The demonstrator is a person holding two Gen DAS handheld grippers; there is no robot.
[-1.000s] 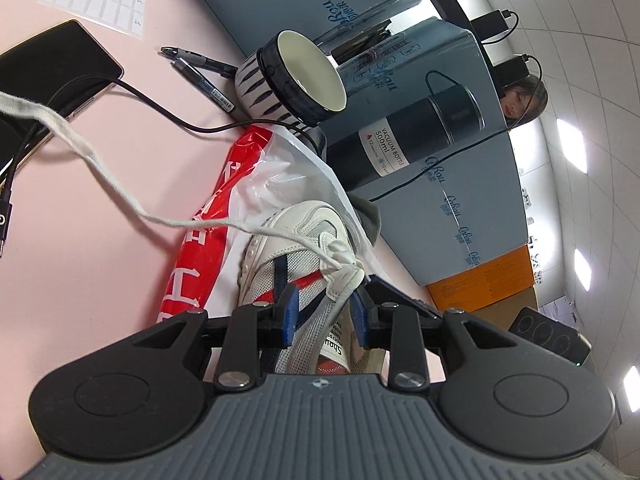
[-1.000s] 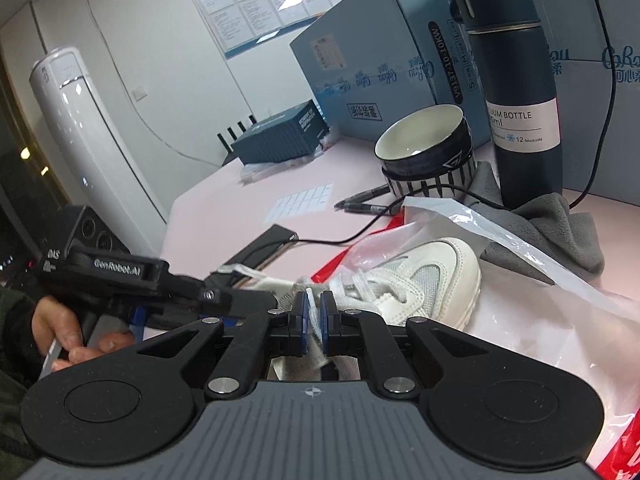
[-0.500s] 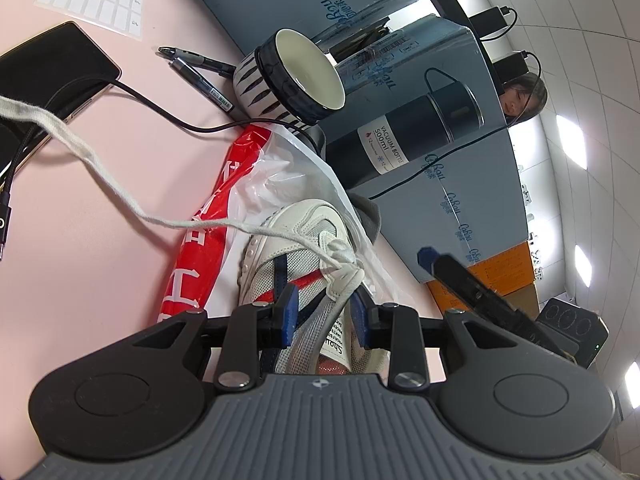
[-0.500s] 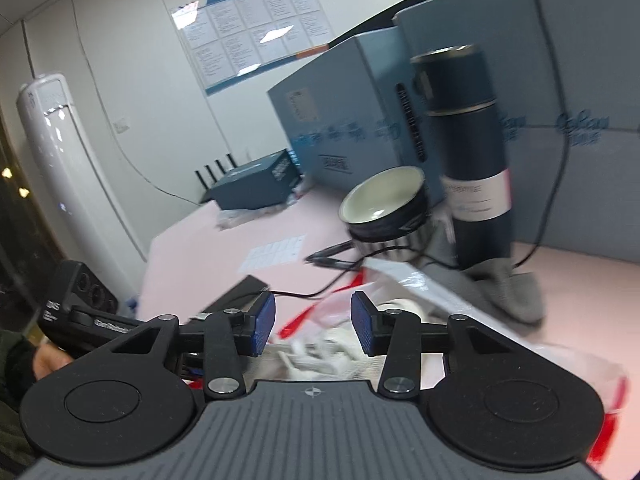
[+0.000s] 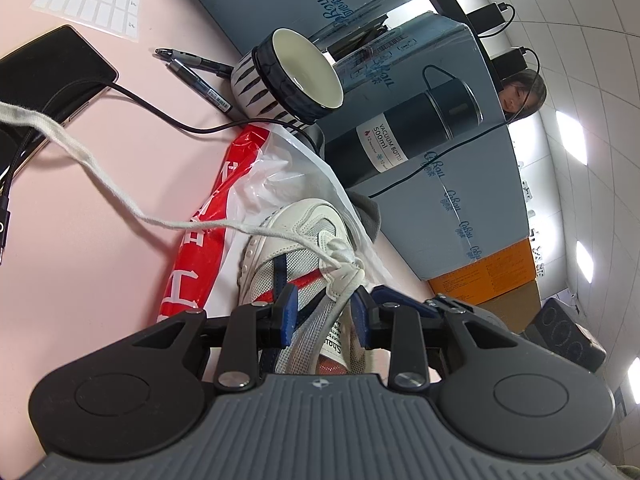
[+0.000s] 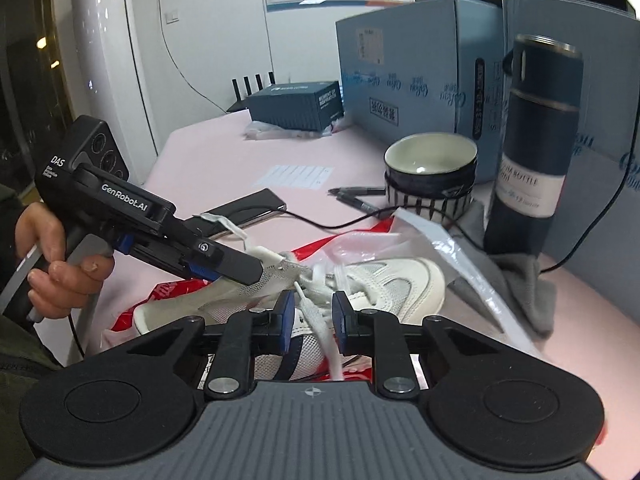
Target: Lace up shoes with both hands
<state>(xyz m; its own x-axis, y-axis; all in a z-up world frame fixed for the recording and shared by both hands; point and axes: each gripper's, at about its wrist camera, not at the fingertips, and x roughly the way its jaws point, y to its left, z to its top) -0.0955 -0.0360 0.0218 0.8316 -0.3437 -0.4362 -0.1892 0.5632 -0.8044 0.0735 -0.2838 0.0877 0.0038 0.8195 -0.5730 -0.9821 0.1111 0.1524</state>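
White shoe [image 6: 400, 284], toe toward flask [image 6: 536, 152]

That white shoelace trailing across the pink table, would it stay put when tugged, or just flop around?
Probably floppy: the white shoelace sags in loose curves over the pink table. It looks light, flat woven cotton, so likely grippy rather than slippery. Pulling hard may drag the white sneaker too.

Bright, even overhead light from ceiling panels [image 5: 570, 120], soft shadows on the pink tabletop [image 5: 80, 264]; strong fisheye curvature at edges; left-wrist view sharp, right-wrist view slightly motion-blurred, notably the bottle [image 6: 536, 152] label.
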